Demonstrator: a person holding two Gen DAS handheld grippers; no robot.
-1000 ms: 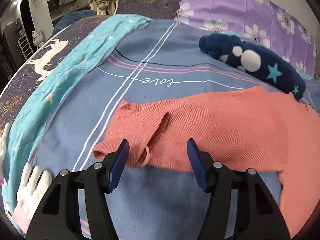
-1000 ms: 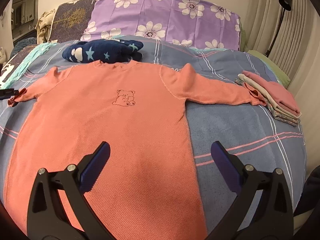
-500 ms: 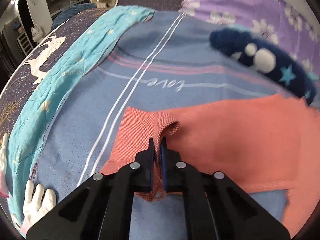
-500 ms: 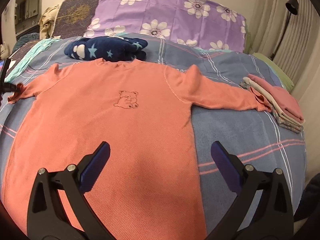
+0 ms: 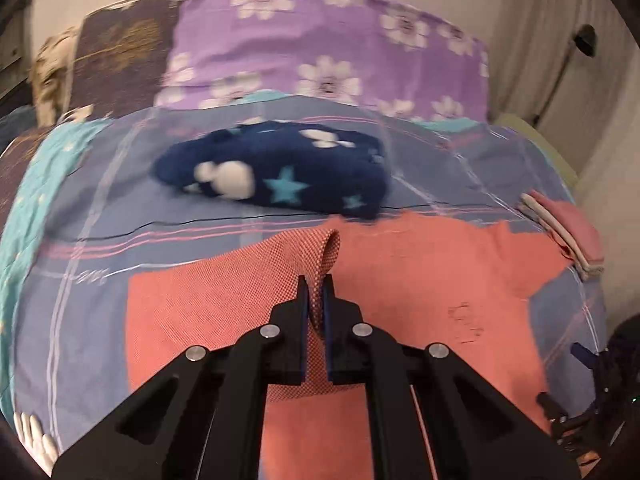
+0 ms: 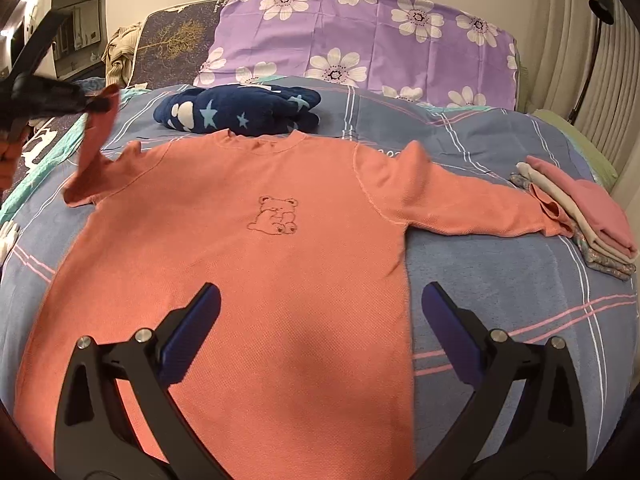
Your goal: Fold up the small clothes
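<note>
No legible text: a white script word on the blue plaid bedsheet (image 5: pixel 92 278) is blurred past reading; the salmon shirt (image 6: pixel 256 280) bears only a wordless bear outline (image 6: pixel 276 216).

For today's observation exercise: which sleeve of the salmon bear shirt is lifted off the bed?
The sleeve pinched in the left tool; the other sleeve lies flat.

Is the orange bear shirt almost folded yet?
Not yet. A stack of folded clothes already sits at the bed's right edge. The left hand-held gripper pinches one sleeve, lifted off the bed. The shirt body and other sleeve lie flat, unfolded; the right hand-held gripper hovers open.
</note>
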